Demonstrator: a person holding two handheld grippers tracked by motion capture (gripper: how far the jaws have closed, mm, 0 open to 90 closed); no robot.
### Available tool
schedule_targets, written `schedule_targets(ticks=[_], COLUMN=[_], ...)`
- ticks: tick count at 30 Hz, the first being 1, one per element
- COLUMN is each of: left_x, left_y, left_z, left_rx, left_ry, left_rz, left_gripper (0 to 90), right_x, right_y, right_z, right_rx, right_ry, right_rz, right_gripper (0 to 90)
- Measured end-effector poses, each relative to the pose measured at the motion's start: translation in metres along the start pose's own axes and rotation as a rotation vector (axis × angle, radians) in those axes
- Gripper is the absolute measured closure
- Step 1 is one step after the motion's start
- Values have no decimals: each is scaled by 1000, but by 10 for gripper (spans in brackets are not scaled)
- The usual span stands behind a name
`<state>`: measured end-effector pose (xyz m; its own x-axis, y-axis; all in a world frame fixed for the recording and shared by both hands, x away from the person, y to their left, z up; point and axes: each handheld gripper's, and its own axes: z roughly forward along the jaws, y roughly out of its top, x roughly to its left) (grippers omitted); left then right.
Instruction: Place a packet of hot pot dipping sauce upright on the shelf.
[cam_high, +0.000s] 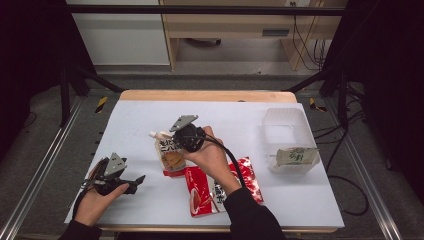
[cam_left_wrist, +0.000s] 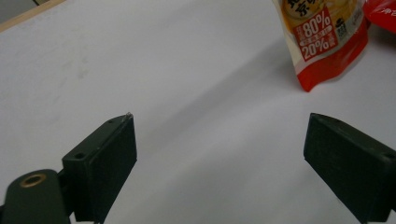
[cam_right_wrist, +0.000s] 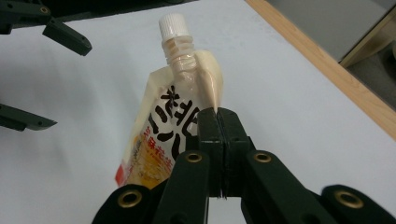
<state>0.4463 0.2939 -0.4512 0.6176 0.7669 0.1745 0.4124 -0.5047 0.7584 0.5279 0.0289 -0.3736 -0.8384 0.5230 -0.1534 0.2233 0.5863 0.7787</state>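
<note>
A spouted pouch (cam_high: 169, 154) with a white cap, black lettering and a red bottom hangs tilted over the white table (cam_high: 150, 115). My right gripper (cam_high: 181, 141) is shut on its upper side edge. In the right gripper view the two jaws meet at the right gripper (cam_right_wrist: 218, 115), pinching the pouch (cam_right_wrist: 163, 126) just below the spout. My left gripper (cam_high: 135, 183) rests low at the table's front left, open and holding nothing. In the left gripper view the left gripper (cam_left_wrist: 224, 140) has its jaws wide apart over bare table, with the pouch's red bottom (cam_left_wrist: 327, 46) beyond them.
Two red packets (cam_high: 215, 187) lie flat under my right forearm near the front edge. A clear plastic tub (cam_high: 287, 125) stands at the right with a green-labelled packet (cam_high: 297, 156) in it. The table's wooden far edge (cam_high: 205, 95) runs along the back.
</note>
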Motion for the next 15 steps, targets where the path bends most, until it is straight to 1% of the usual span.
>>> schedule_targets(ticks=[6,7,10,15], left_x=[1,1,1,0], left_y=[0,0,0,0], left_z=[-1,-2,-2,-2], left_rx=[-6,-7,-10,-11], left_ry=[-1,-2,-5,-10], left_rz=[-8,-9,-10,-7], left_gripper=[93,93,93,93], right_x=[0,0,0,-2], right_y=[7,8,9,11], right_z=[-8,-9,-11,-18], right_rx=[-11,-6,-8,-10], right_ry=[0,-1,4,4], right_rz=[-18,-25,-26,-40], right_gripper=[900,900,900,900])
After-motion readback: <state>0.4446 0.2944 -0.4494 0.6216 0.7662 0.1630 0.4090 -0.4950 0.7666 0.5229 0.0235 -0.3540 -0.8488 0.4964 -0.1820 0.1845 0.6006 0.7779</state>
